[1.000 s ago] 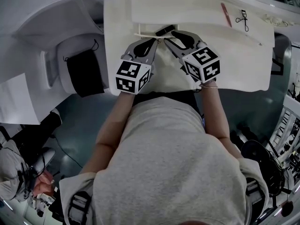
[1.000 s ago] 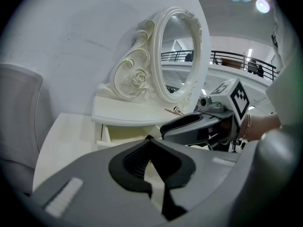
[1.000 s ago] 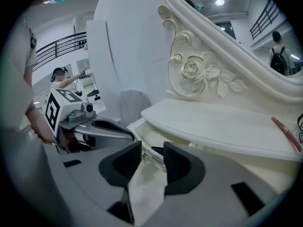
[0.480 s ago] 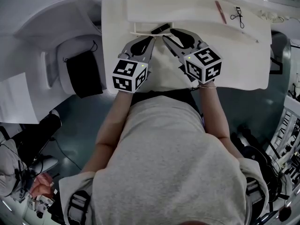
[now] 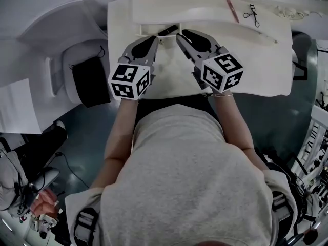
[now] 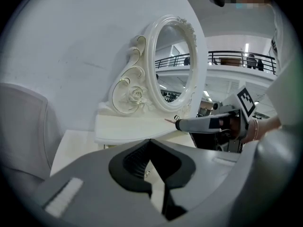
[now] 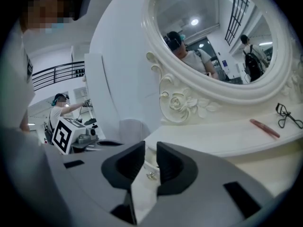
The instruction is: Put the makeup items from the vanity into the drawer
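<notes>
The white vanity surface [image 5: 256,70] carries a raised shelf [image 5: 205,12] along its far edge. Toward the shelf's right end lie a red makeup pencil [image 5: 232,10] and, just beside it, a black eyelash curler [image 5: 251,13], both well apart from the grippers. An ornate oval mirror [image 7: 213,37] rises behind the shelf. A white chair [image 5: 61,40] with a black bag [image 5: 92,81] on its seat stands off the surface's left edge. At the shelf's near edge a small dark oblong thing [image 5: 168,31], too small to identify, lies between the two grippers. The left gripper [image 5: 152,38] has its jaws drawn together, the tips meeting. The right gripper [image 5: 182,36] has narrow jaws that are closing, with a small metal knob [image 7: 151,174] in the gap and not yet pressed. A second ago the two grippers' tips nearly met. Now the left one sits farther toward the left edge. The pencil and curler lie where they lay before.
</notes>
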The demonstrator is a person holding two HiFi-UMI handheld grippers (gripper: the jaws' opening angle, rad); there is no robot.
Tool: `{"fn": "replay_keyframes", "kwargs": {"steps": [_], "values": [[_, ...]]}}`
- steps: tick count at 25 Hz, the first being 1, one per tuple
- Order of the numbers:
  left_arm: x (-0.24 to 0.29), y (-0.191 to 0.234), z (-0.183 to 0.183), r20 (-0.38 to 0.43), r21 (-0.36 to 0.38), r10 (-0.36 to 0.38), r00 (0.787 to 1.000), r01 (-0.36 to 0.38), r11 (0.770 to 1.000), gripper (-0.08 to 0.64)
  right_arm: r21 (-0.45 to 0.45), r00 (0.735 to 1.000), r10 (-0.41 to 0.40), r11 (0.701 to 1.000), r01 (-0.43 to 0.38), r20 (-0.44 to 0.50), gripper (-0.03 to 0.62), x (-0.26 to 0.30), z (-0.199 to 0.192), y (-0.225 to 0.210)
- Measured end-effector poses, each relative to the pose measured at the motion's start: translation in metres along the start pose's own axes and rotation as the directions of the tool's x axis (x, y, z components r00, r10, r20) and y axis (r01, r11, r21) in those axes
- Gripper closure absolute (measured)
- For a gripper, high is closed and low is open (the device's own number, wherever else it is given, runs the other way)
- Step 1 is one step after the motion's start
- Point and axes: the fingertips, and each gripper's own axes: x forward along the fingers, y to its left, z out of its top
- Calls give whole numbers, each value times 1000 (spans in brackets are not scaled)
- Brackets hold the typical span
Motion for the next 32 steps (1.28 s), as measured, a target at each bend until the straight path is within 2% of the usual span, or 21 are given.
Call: {"fn": "replay_keyframes", "kwargs": {"steps": [1, 8, 14, 22, 28, 32], "values": [[-1, -1, 4, 6, 8, 0, 1000, 0, 1000, 551, 0, 1000, 4, 1000, -4, 14, 517, -4, 3, 0], [-2, -28, 23, 29, 83, -32, 999, 29, 996, 551, -36, 996, 46, 998, -43, 77, 554, -22, 23, 11], [-3, -47, 35, 66, 110, -32, 997, 24, 994, 551, -81, 993, 58, 995, -50, 103, 581, -36, 30, 15], [-1, -66, 42, 85, 125, -36, 996, 25, 992, 551, -182, 997, 51, 982, -39, 61, 583, -52, 30, 19], [0, -81, 40, 79, 126, -51, 996, 41, 991, 551, -182, 998, 23, 983, -12, 59, 583, -66, 27, 15], [2, -87, 37, 69, 135, -67, 995, 57, 989, 551, -191, 999, 21, 981, -16, 26, 584, -69, 18, 13]]}}
